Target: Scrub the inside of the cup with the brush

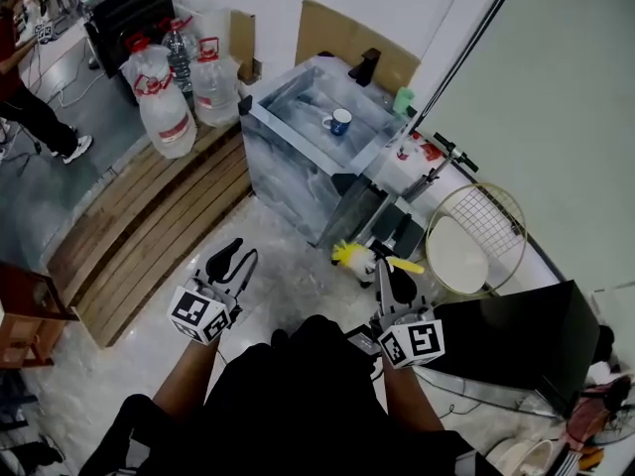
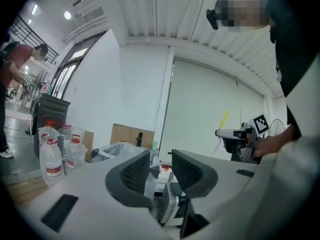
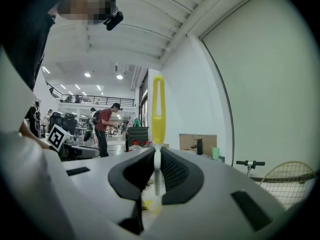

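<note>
Far ahead of me stands a steel sink with a dark tap at its far rim. A sheet of cardboard leans on the wall behind it. Left of the sink, big water jugs with red caps stand on a slatted wooden platform. To my right, a racket lies near a black box. A person stands far left.
</note>
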The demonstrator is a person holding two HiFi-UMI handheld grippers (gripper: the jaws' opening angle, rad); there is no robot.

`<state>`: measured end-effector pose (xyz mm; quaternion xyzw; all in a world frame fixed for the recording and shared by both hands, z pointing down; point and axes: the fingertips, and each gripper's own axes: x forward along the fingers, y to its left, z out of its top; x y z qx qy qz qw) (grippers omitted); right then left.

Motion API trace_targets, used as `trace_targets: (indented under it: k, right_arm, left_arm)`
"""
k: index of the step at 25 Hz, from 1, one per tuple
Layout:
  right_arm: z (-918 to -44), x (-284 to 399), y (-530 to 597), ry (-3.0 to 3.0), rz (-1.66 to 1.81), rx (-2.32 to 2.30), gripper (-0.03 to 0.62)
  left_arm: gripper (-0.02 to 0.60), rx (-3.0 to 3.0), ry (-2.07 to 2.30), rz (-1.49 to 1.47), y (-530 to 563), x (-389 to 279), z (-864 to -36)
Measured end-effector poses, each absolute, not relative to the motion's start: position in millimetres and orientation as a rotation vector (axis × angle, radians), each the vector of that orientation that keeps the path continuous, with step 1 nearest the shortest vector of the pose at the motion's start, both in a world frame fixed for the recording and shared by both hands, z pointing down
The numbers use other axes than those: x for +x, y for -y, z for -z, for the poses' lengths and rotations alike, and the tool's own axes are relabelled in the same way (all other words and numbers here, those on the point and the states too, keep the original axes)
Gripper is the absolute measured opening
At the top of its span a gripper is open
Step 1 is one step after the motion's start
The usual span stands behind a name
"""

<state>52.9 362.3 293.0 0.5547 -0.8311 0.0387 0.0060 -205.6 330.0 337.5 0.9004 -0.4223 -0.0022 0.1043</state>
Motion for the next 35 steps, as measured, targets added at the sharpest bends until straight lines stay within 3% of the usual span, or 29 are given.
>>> trace_targets:
  k: [11, 35]
  right_arm:
    - [-309, 59, -243, 2.656, -0.101, 1.755, 0.041]
    - [-322, 173, 0, 2.668, -0.109, 1.807, 0.041]
  left_arm:
    - [0.138, 2.681, 1.18, -0.029, -218, -175, -361]
    - [0.146, 2.776, 1.186, -0.197, 44, -78, -365]
